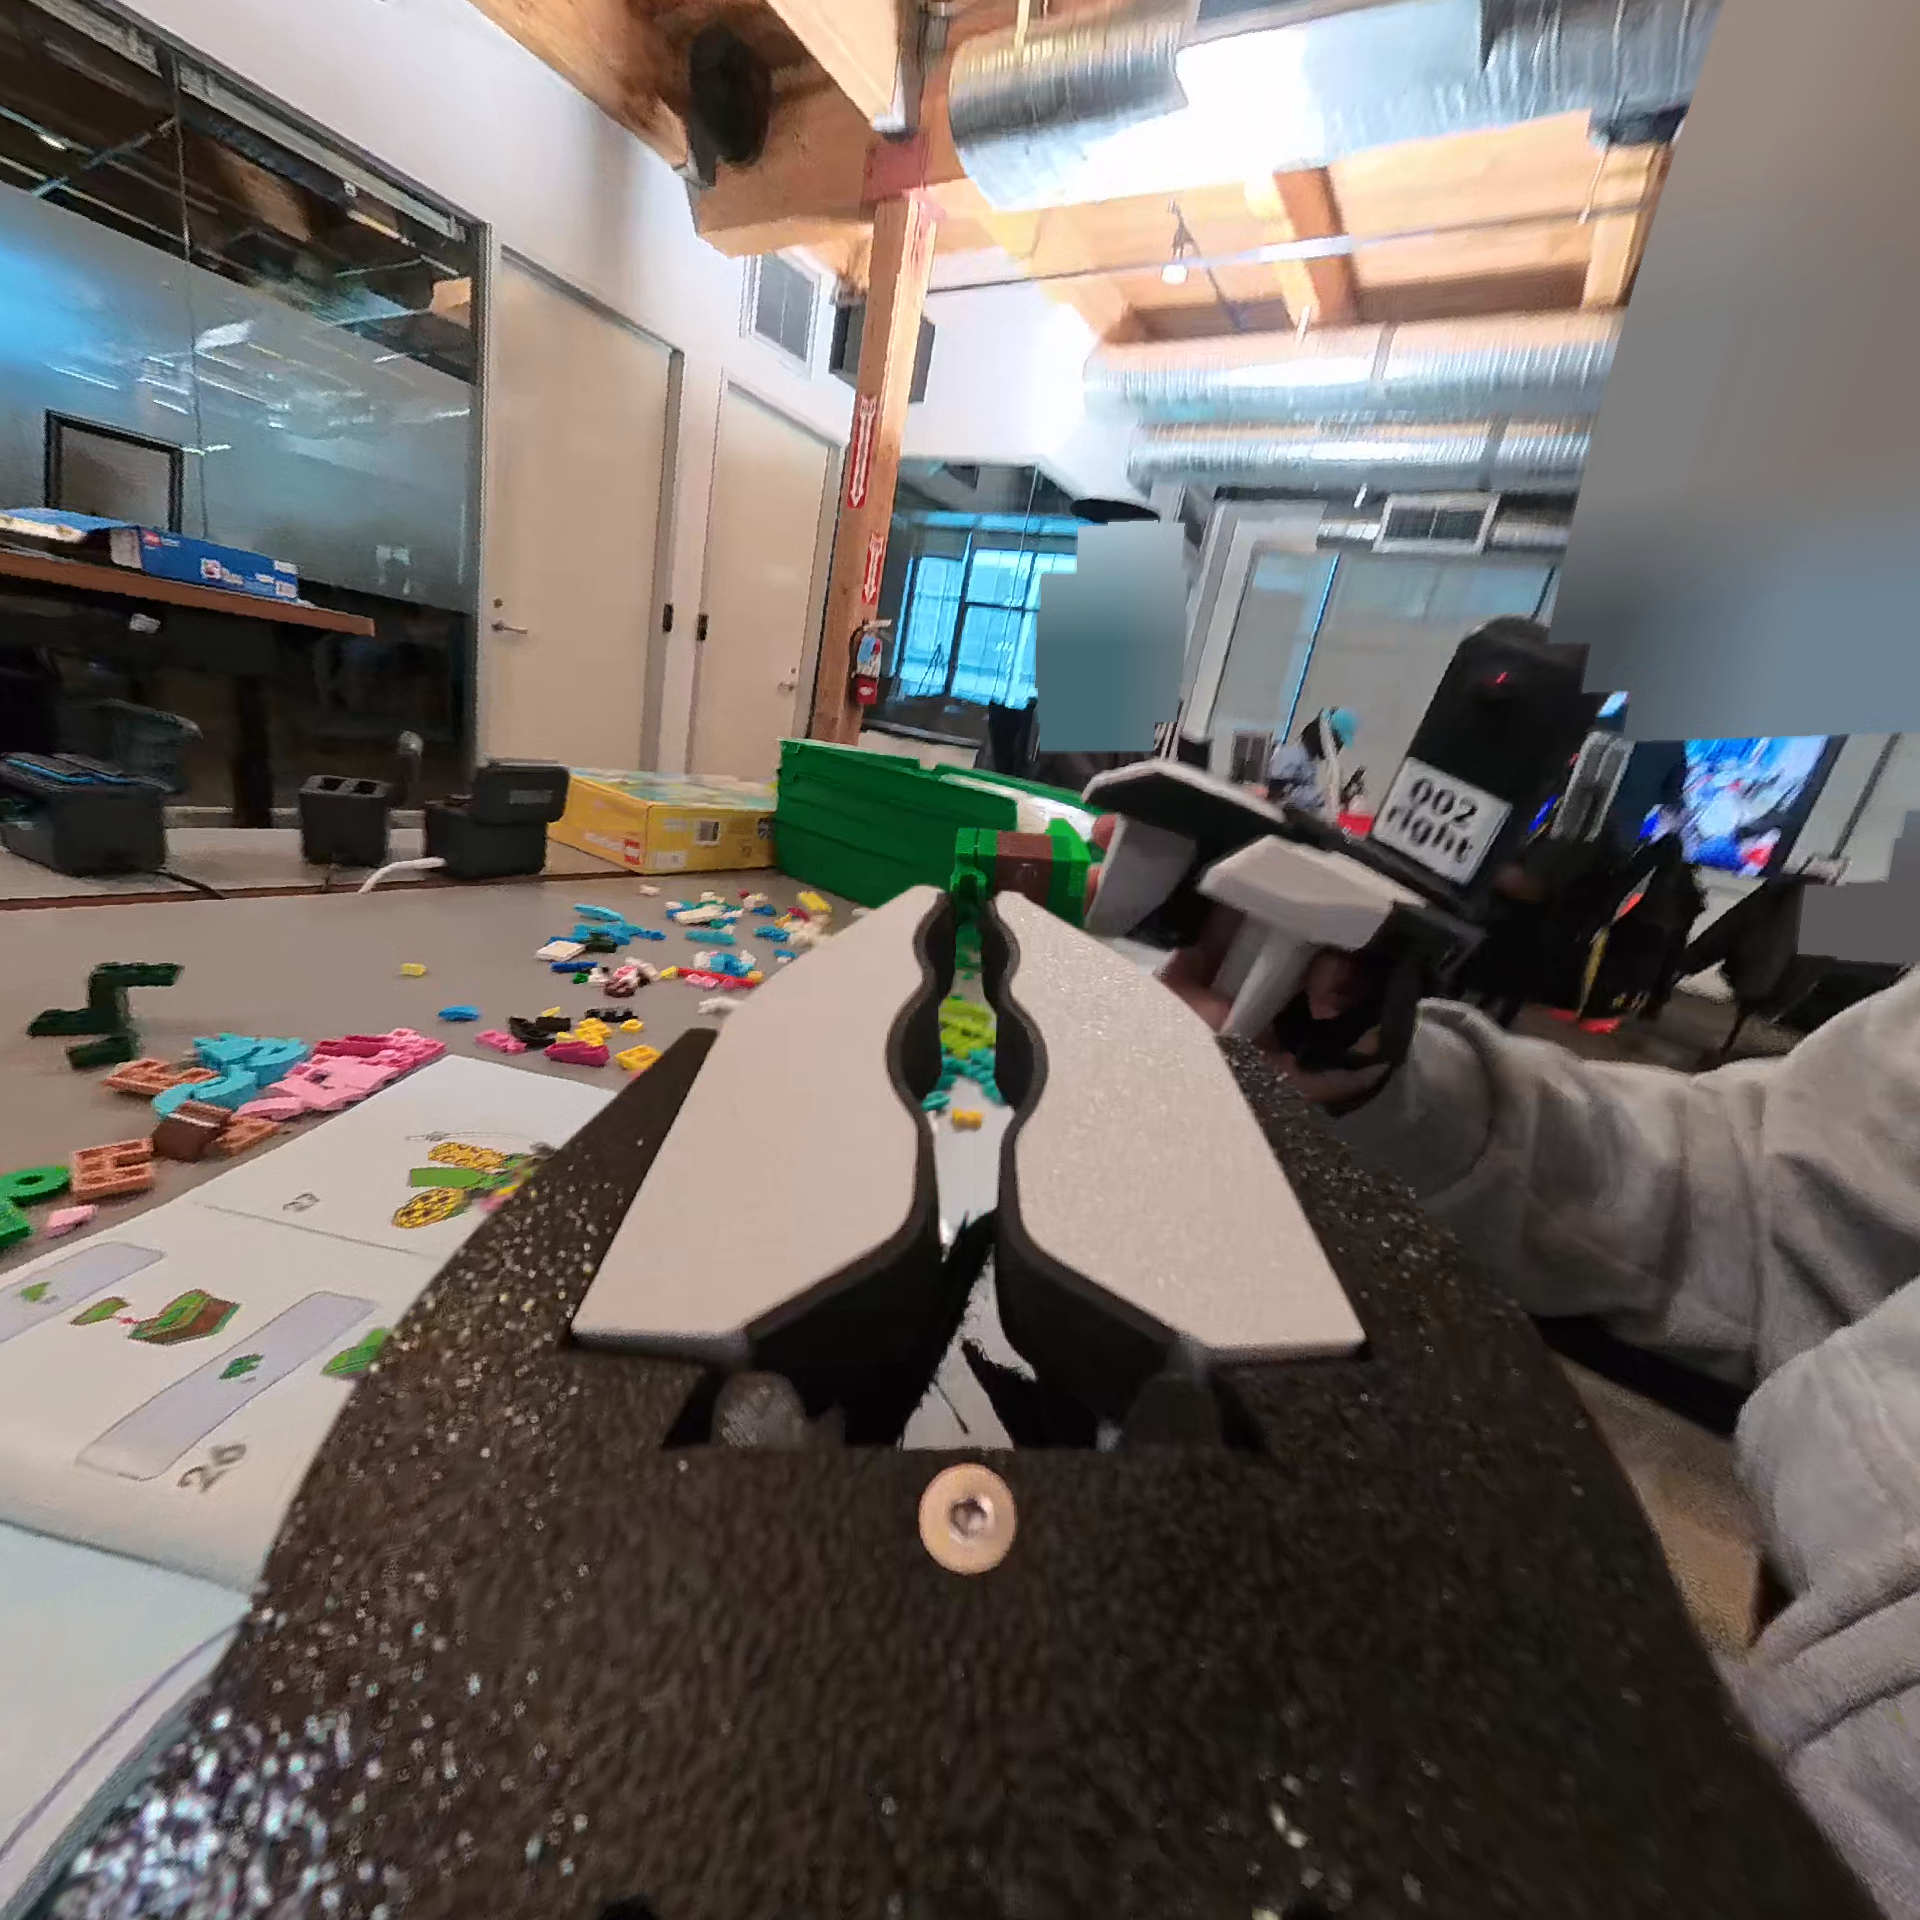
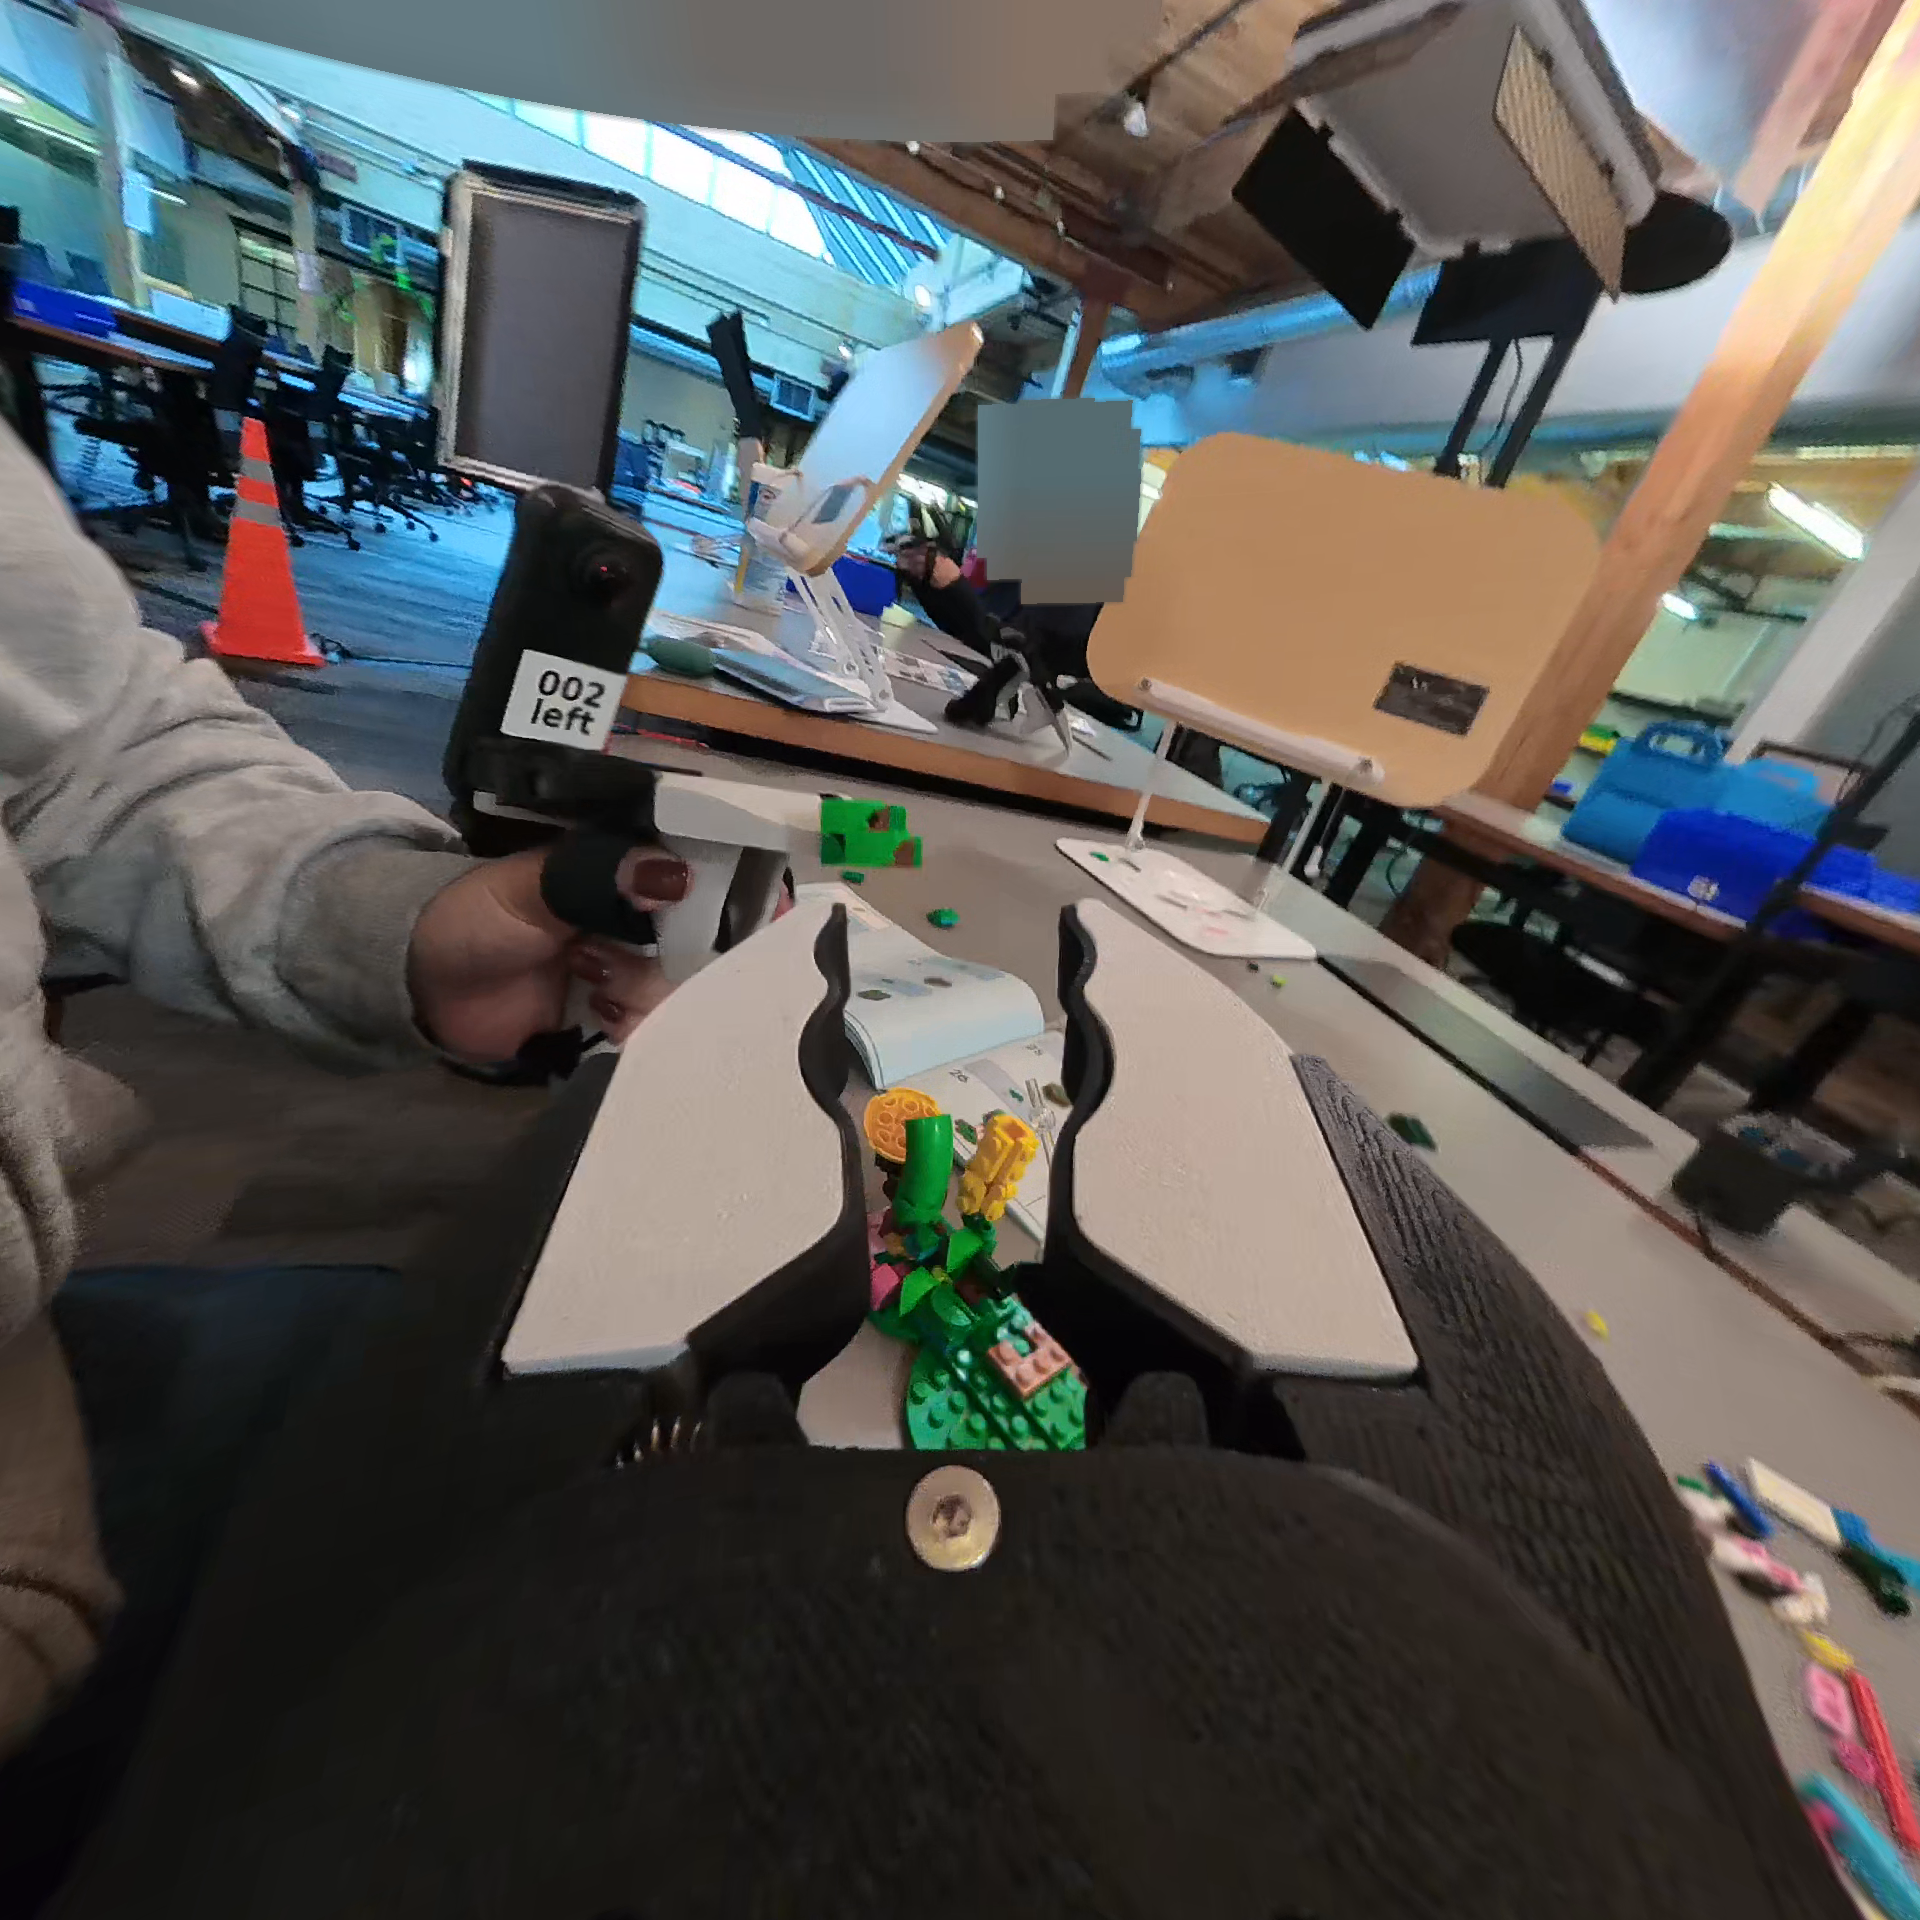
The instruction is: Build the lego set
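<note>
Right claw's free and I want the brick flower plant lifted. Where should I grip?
Probably its upright green stem, low down, with the open right claw coming from above astride it: the green base plate lies flat, and the yellow flower heads flank the top.

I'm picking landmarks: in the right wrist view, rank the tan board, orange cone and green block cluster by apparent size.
1. tan board
2. orange cone
3. green block cluster
All lie at different depths, so true sizes stay unsure.
</note>
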Motion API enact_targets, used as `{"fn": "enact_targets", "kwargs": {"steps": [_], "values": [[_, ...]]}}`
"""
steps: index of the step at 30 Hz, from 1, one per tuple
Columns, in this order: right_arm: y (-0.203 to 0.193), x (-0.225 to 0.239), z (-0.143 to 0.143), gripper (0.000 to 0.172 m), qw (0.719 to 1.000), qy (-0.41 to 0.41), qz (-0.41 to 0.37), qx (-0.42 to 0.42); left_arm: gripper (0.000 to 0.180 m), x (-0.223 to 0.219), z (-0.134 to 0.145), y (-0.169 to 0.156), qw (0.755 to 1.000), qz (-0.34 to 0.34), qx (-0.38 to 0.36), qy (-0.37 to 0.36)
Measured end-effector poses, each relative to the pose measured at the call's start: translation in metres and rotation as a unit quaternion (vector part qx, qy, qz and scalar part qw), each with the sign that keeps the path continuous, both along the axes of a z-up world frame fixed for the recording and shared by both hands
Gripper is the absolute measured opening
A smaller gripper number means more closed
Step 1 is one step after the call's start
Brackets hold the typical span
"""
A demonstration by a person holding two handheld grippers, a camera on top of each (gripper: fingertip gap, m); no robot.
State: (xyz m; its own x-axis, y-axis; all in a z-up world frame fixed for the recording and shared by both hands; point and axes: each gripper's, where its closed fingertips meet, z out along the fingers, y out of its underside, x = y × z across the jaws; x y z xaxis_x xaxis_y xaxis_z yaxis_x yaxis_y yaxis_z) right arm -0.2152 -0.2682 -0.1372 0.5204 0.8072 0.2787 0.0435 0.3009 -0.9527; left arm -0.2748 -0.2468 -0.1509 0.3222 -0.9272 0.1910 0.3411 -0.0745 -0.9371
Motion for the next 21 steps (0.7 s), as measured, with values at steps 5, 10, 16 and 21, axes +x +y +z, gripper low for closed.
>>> {"fn": "enact_targets", "kwargs": {"steps": [5, 10, 16, 21], "values": [[0.010, -0.022, -0.007, 0.031, 0.995, -0.017, -0.027, -0.097, 0.004, -0.010, 0.003, 0.011, 0.988, -0.049, -0.103, -0.101], [0.011, -0.046, -0.003, 0.031, 0.993, -0.053, -0.050, -0.095, 0.004, -0.014, 0.000, 0.016, 0.987, -0.043, -0.112, -0.110], [0.016, -0.058, -0.006, 0.035, 0.990, -0.100, -0.077, -0.056, 0.004, -0.012, 0.002, 0.012, 0.996, -0.013, -0.056, -0.068], [0.015, -0.058, -0.007, 0.036, 0.984, -0.143, -0.109, 0.001, 0.004, -0.007, 0.006, 0.004, 0.999, 0.031, 0.023, -0.009]]}}
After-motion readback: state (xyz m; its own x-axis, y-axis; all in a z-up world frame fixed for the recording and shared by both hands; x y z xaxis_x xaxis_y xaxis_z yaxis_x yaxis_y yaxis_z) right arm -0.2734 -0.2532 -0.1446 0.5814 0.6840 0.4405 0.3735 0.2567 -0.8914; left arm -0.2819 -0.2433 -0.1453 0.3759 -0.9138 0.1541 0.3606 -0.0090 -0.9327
